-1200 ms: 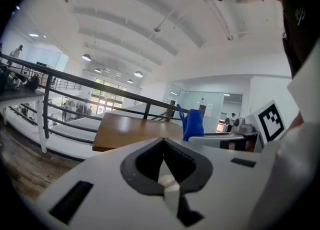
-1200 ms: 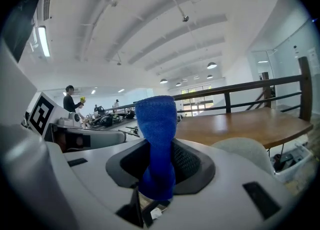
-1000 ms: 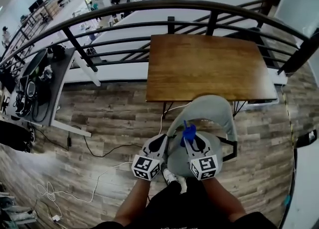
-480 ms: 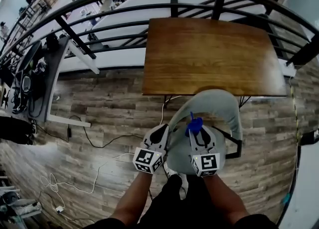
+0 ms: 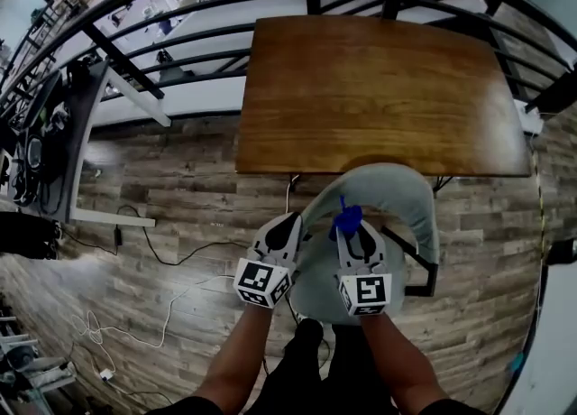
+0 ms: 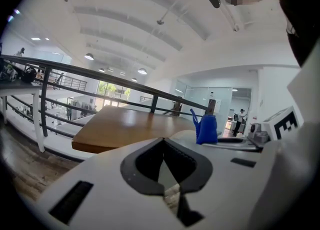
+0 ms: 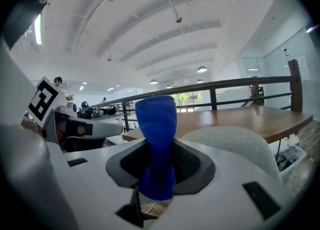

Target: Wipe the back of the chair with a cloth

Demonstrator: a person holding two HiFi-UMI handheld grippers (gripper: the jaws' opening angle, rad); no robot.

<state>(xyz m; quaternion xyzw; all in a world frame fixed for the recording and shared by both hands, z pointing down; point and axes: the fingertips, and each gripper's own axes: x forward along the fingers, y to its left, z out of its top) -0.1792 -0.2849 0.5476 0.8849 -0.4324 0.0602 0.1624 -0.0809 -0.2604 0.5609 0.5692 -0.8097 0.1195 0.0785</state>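
Two hand-held grippers hover side by side above a grey padded chair (image 5: 314, 289) drawn up to a wooden surface (image 5: 379, 88). The right gripper (image 5: 347, 233) is clamped on a blue cloth (image 5: 344, 220), pinched about its middle so that a rounded bunch stands up beyond the jaws. The left gripper (image 5: 290, 221) has its jaws together with nothing between them. The cloth sits over the seat, near the curved chair back (image 5: 388, 180) and seemingly not touching it. It looks soft, light and floppy, and would likely crumple under pressure. A firm pinch low on the cloth, leaving the free bunch to press against the padding, seems the best hold. Wiping looks not yet begun.
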